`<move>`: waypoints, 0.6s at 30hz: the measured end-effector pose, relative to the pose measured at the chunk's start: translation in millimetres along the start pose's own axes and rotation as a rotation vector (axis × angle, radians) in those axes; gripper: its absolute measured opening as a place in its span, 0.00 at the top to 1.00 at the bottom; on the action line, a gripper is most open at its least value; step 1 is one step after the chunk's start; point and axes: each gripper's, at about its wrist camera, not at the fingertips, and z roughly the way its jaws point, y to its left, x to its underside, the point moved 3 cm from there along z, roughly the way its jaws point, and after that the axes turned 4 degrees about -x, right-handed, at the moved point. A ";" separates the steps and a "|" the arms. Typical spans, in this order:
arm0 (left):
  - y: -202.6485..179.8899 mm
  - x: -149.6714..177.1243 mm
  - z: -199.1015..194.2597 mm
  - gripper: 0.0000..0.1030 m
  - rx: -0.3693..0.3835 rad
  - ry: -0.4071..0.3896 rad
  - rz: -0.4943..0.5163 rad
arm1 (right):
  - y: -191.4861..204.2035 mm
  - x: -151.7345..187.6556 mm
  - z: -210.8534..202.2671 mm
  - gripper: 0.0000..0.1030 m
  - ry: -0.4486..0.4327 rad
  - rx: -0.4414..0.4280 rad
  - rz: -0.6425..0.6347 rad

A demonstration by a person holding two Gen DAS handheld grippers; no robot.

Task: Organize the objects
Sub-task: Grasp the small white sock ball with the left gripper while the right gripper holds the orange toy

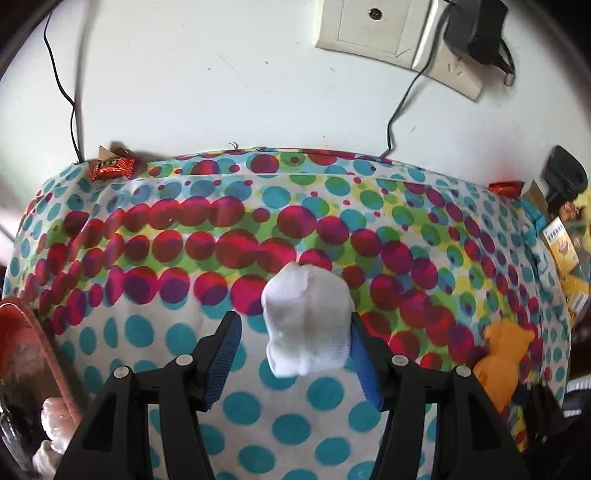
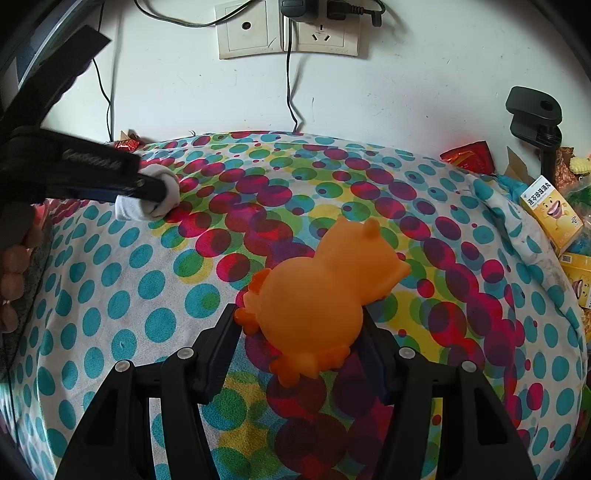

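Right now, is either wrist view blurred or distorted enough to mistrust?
Left wrist view: white sock slightly soft, charger at top right smeared; fisheye bends the dotted cloth. Right wrist view: sharper, orange toy crisp, edges curved and dark.

Left gripper (image 1: 295,350): pitched steeply downward, jaws parted, one pad clear of the load between them. Right gripper (image 2: 301,350): pitched downward, jaws closed against a load.
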 end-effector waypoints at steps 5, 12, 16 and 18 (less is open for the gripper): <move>-4.9 -1.3 8.9 0.42 0.047 -0.005 -0.030 | 0.5 0.0 0.1 0.43 -0.001 -0.001 0.002; -5.3 4.9 9.0 0.52 0.081 -0.008 -0.046 | 1.7 0.1 0.3 0.43 0.001 0.002 -0.001; -5.0 12.8 1.2 0.53 0.039 -0.038 0.008 | 4.7 0.4 0.5 0.43 0.003 0.007 -0.004; -2.1 17.5 -2.6 0.53 0.024 -0.046 0.016 | 5.6 0.5 0.7 0.43 0.003 0.009 -0.006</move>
